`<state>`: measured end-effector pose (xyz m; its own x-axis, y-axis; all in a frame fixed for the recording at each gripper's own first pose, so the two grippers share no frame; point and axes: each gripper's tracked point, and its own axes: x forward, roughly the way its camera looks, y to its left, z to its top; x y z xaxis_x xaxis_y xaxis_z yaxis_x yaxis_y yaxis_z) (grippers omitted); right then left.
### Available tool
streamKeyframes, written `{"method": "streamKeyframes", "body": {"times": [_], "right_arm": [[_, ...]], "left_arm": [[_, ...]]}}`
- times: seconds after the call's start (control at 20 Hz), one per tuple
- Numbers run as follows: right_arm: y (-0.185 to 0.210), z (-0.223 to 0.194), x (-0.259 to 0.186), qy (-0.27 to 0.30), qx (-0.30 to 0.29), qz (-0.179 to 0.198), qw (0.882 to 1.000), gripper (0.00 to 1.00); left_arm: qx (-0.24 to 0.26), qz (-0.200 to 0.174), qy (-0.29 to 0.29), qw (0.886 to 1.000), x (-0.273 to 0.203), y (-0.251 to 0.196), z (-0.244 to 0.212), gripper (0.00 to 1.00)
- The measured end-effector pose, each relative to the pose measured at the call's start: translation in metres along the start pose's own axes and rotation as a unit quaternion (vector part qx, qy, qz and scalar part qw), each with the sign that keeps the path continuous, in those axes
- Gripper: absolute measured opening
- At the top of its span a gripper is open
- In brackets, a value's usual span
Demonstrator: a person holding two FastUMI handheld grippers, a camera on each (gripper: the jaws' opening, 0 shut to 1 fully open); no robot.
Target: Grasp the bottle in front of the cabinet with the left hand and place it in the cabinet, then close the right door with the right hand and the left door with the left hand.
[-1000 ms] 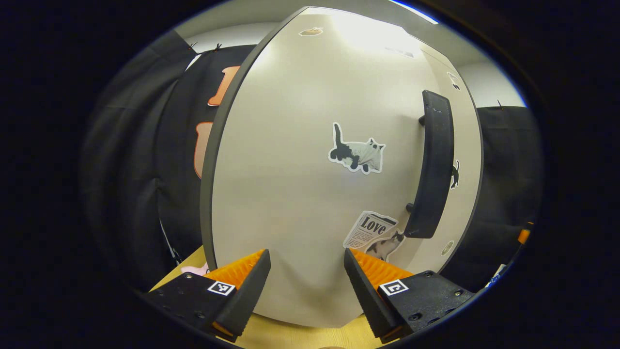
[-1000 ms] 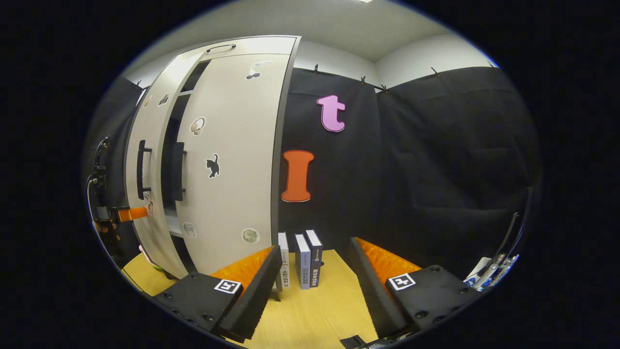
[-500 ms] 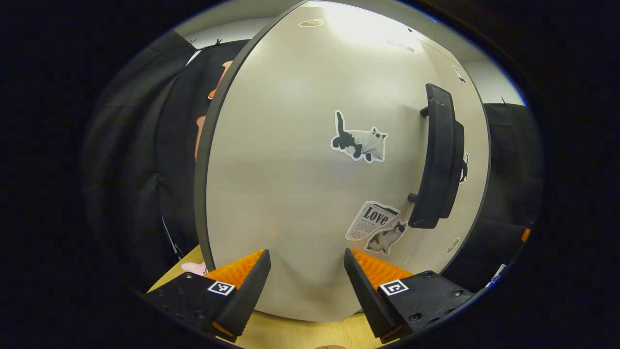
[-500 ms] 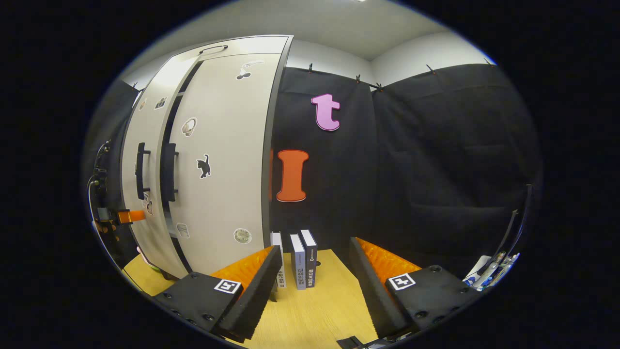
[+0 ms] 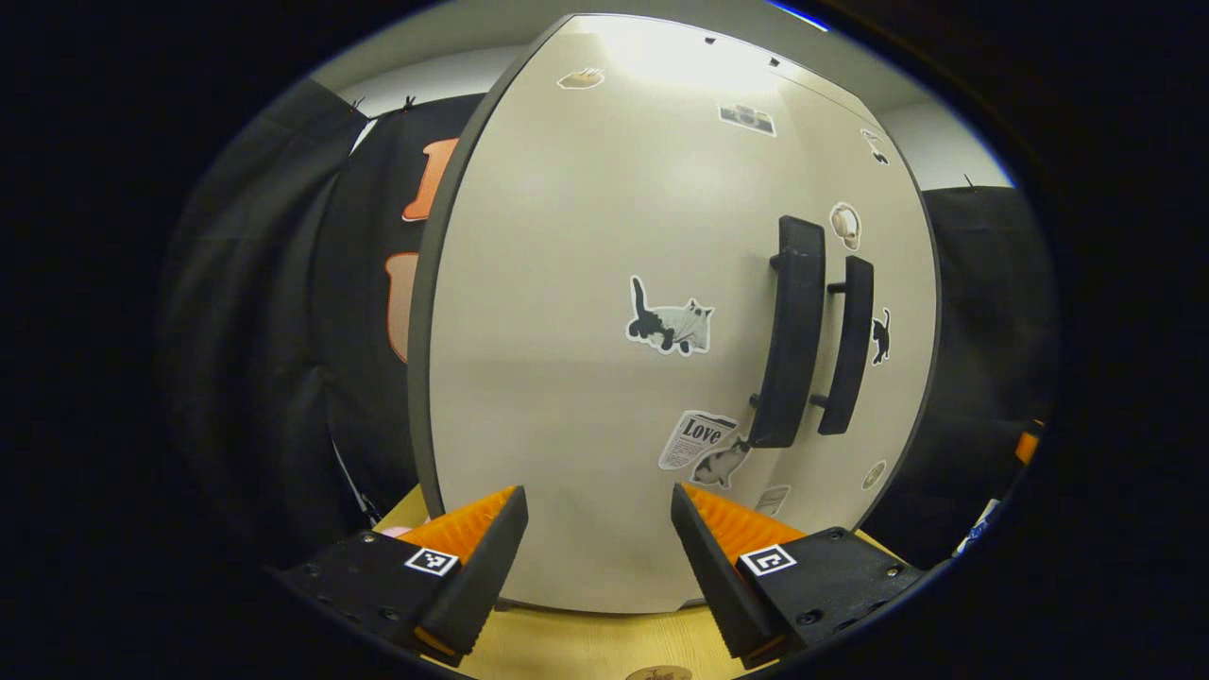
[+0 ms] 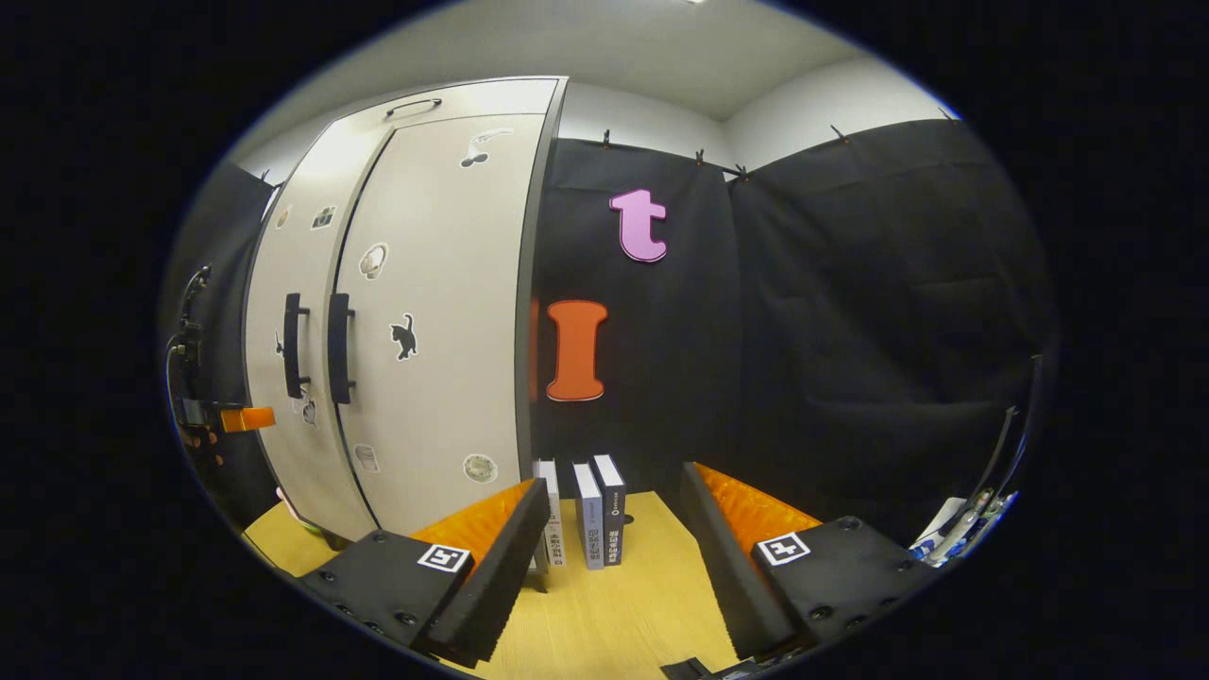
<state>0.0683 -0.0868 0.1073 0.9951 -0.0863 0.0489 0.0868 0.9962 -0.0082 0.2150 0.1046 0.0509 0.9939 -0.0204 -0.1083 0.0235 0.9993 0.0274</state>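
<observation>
We are close up on the cabinet (image 5: 586, 312) from the left gripper view, both doors flush, and one sticker reads "Love" (image 5: 699, 433) like a newspaper masthead; beside it sits a cat sticker (image 5: 669, 321). The left door (image 5: 567, 397) spreads straight ahead of the left gripper (image 5: 595, 557), whose fingers stand spread apart with nothing between them, their tips near the door's lower part; we cannot tell whether they touch it. The two black handles (image 5: 820, 335) hang side by side, up and to the right of that gripper.

From the right gripper view, the right gripper (image 6: 609, 557) is spread wide too, holding nothing, and the right door (image 6: 434, 321) stands off to its left. Three books (image 6: 586, 510) stand upright on the wooden table (image 6: 614, 614) ahead of its fingers, their spine print too small to read. The bottle is hidden behind the closed doors.
</observation>
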Motion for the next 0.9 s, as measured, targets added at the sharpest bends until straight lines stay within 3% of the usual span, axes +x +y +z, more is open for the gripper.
{"method": "streamKeyframes", "body": {"times": [0.35, 0.9], "right_arm": [[0.013, 0.009, -0.006, -0.002, 0.007, 0.012, 1.0, 0.94], [0.037, 0.019, -0.018, -0.017, 0.005, 0.031, 0.999, 0.94]], "left_arm": [[0.004, -0.011, -0.014, 1.0, -0.062, 0.004, 0.028, 0.93], [0.005, 0.015, -0.055, 0.998, -0.144, 0.026, 0.069, 0.93]]}}
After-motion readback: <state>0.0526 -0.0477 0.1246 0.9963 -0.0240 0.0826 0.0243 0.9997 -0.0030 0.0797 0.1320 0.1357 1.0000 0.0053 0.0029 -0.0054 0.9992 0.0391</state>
